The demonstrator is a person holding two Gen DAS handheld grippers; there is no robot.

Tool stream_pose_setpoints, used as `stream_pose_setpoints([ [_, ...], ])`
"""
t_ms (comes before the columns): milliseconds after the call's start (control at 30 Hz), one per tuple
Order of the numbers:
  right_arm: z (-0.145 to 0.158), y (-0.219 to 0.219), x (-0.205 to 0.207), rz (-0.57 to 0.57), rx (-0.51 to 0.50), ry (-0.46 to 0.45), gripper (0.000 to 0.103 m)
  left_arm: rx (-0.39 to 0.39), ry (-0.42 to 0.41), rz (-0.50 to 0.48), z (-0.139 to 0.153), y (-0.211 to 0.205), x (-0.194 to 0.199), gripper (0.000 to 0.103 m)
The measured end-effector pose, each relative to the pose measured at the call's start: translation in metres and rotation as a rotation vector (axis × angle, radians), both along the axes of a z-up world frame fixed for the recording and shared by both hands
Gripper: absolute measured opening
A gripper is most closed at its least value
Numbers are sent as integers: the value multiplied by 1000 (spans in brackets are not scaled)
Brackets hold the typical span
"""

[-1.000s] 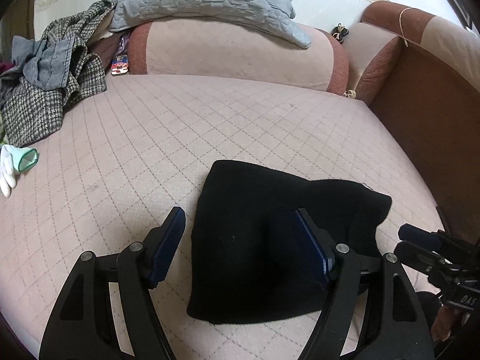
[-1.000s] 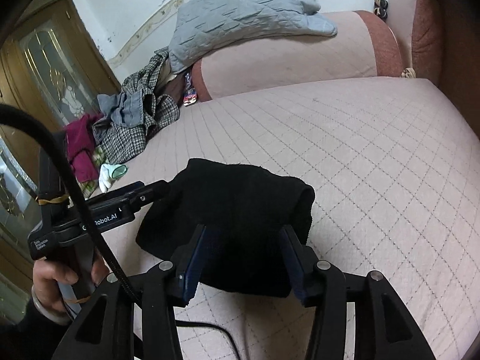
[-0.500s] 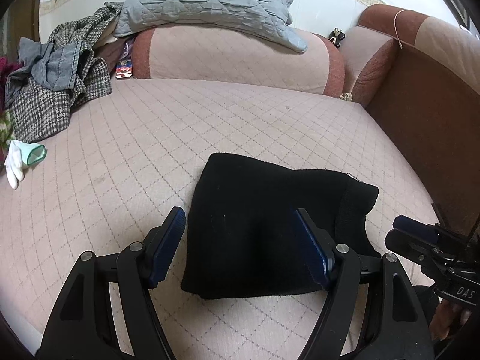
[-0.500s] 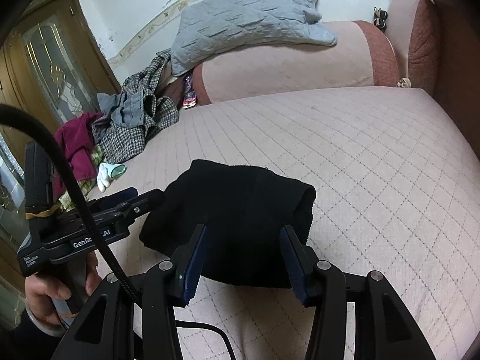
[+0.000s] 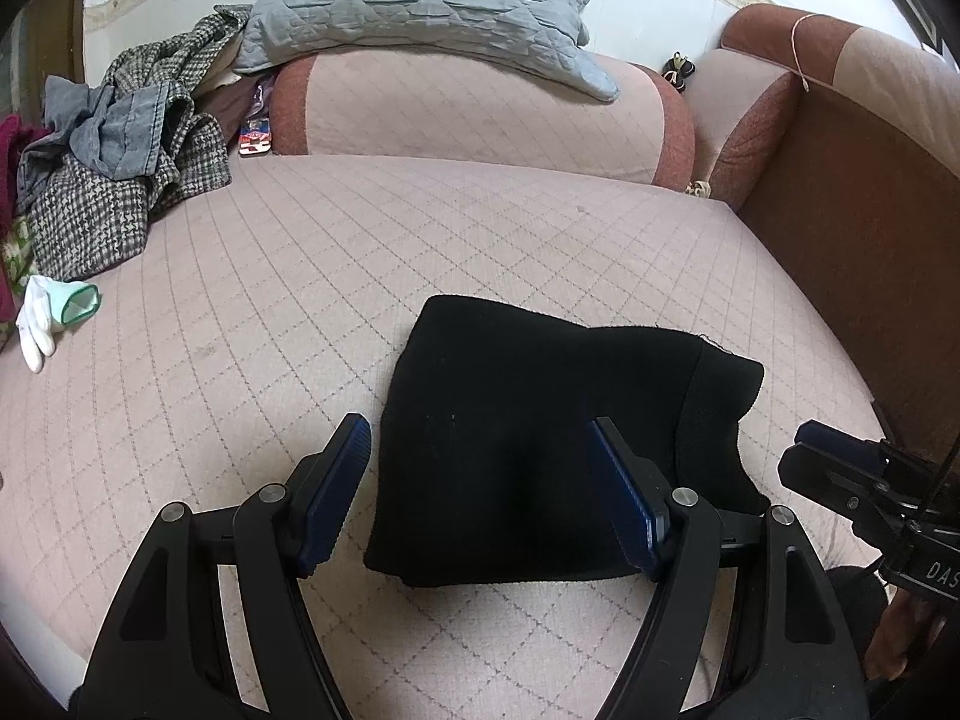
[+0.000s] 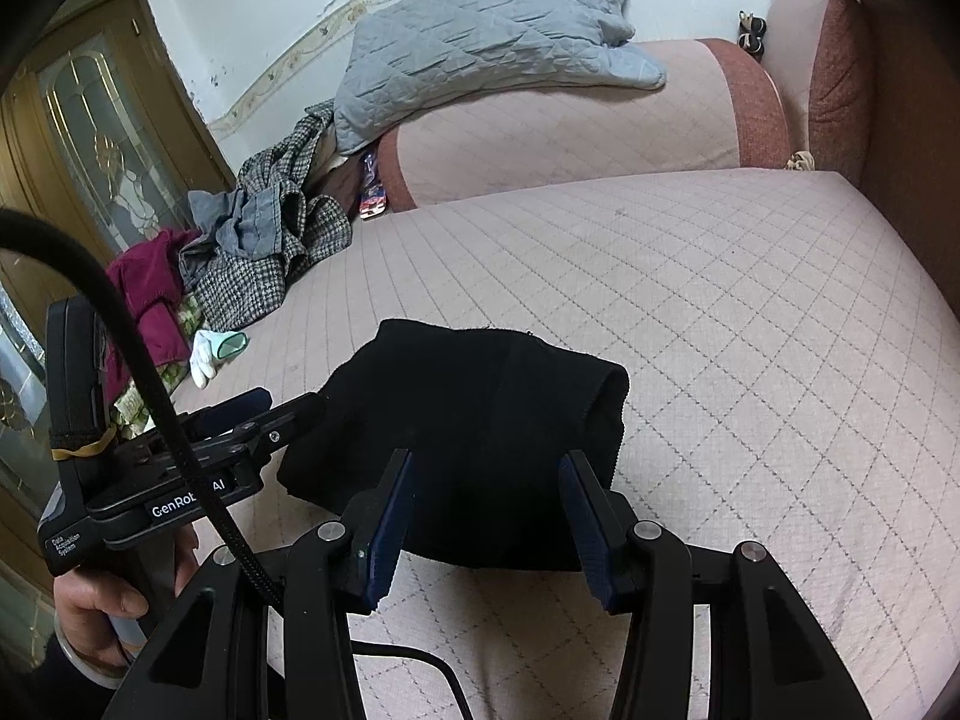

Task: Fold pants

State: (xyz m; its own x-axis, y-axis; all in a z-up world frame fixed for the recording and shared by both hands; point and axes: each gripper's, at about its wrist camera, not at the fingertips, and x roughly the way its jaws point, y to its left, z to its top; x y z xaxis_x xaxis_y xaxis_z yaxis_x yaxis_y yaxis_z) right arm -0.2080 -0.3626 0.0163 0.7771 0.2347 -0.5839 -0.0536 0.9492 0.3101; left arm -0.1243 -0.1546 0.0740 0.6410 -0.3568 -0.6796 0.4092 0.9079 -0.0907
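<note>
**Mia:** Left wrist view shows the black pants [image 5: 528,450] folded into a thick bundle on the pink quilted sofa seat [image 5: 300,300]. Which way do they point?

**Ben:** The long side runs left to right, along the front edge of the seat. The end with the band [image 5: 720,414] points to the right, toward the brown sofa arm [image 5: 840,228].

**Mia:** How do they look?

**Ben:** Soft and puffy, not flat. In the right wrist view the pants [image 6: 474,420] hump up in the middle, and the right end curls open a little.

**Mia:** Where are they on the seat?

**Ben:** Near the front edge, closer to the right corner than the left.

**Mia:** What about the tools?

**Ben:** The left gripper [image 5: 480,492] is spread wide and holds nothing. One finger is by the left edge of the bundle, the other is in front of its right half. I cannot tell if they touch. The right gripper [image 6: 486,516] has a gap too, smaller, with nothing in it, by the near edge of the pants.

**Mia:** Is there room?

**Ben:** Yes, lots of bare seat behind the pants and to the left. A clothes pile [image 5: 114,180] and a white glove [image 5: 42,318] sit at the far left edge. A grey quilted pillow [image 5: 420,6] lies on the back cushion.
</note>
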Motion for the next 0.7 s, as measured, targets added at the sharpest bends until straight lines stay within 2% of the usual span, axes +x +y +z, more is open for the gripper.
stream_pose_setpoints([
  [167, -1, 1, -1, 4, 1, 1, 47, 5, -23, 24, 1, 3, -2, 75],
  [700, -6, 0, -1, 17, 5, 17, 47, 15, -10, 67, -8, 16, -2, 75],
])
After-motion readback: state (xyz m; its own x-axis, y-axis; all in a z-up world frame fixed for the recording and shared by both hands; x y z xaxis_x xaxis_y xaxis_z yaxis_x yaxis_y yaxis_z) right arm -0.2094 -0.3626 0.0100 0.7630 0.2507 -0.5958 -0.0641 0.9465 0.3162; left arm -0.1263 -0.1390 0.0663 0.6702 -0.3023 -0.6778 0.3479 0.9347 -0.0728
